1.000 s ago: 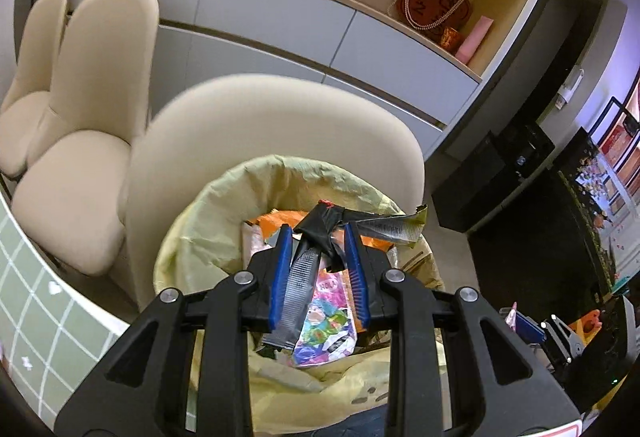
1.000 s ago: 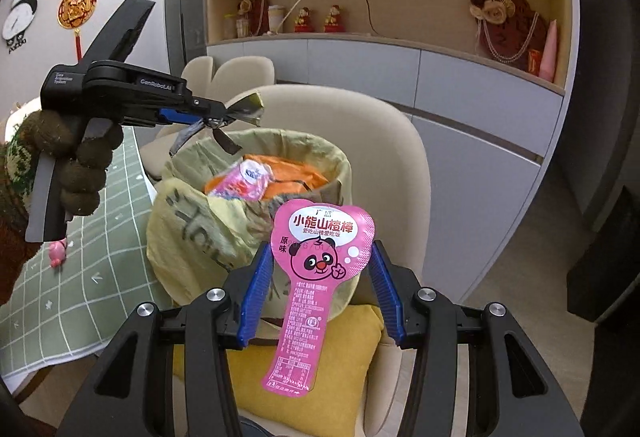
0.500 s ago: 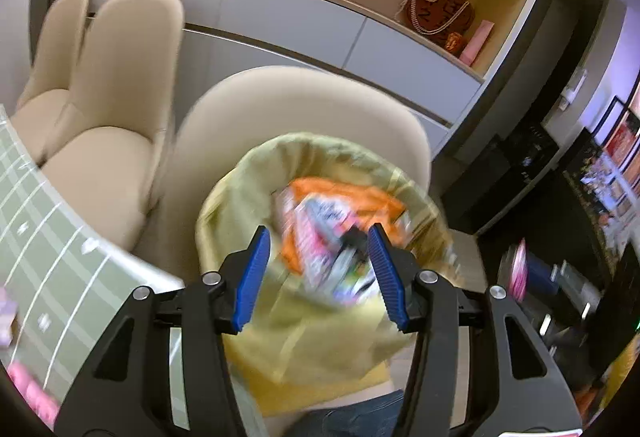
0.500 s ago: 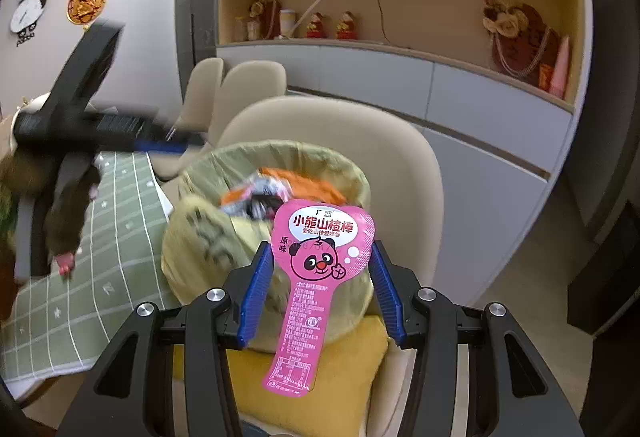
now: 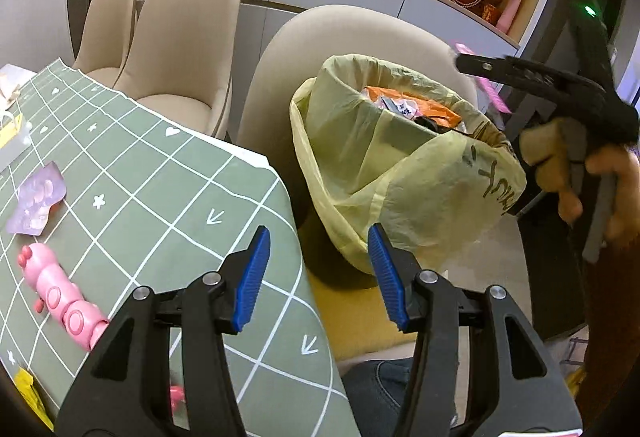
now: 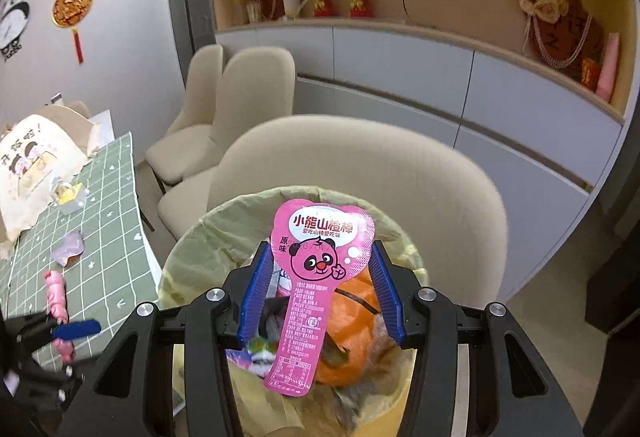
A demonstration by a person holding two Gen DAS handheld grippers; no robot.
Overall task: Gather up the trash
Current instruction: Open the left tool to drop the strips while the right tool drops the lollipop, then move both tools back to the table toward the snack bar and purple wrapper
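While right gripper (image 6: pixel 318 289) holds wrapper (image 6: pixel 316 277), chair (image 6: pixel 360 161) (beige) backs bin (image 6: pixel 208 237).

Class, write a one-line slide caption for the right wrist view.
Right gripper holds pink panda wrapper above yellow-lined trash bin.

Seen from the left wrist: counter (image 5: pixel 168 173) at left, trash bag (image 5: pixel 404 173) just right of its edge, on a cushion (image 5: pixel 360 321) on the seat of a chair (image 5: pixel 360 37). Wrappers (image 5: pixel 412 109) inside the bag. Two more chairs (image 5: pixel 180 49) behind the counter, side by side. On the counter, near the left edge: a flat packet (image 5: pixel 36 199), with a toy (image 5: pixel 60 291) just in front of it. Left tongs (image 5: pixel 318 277) above the gap between counter and bag. Right tongs (image 6: pixel 318 289) directly over the bag's mouth, with a lollipop-shaped wrapper (image 6: pixel 316 289) upright between the pads. Cabinets (image 6: pixel 440 77) behind the chairs, shelf with ornaments (image 6: pixel 340 3) above.
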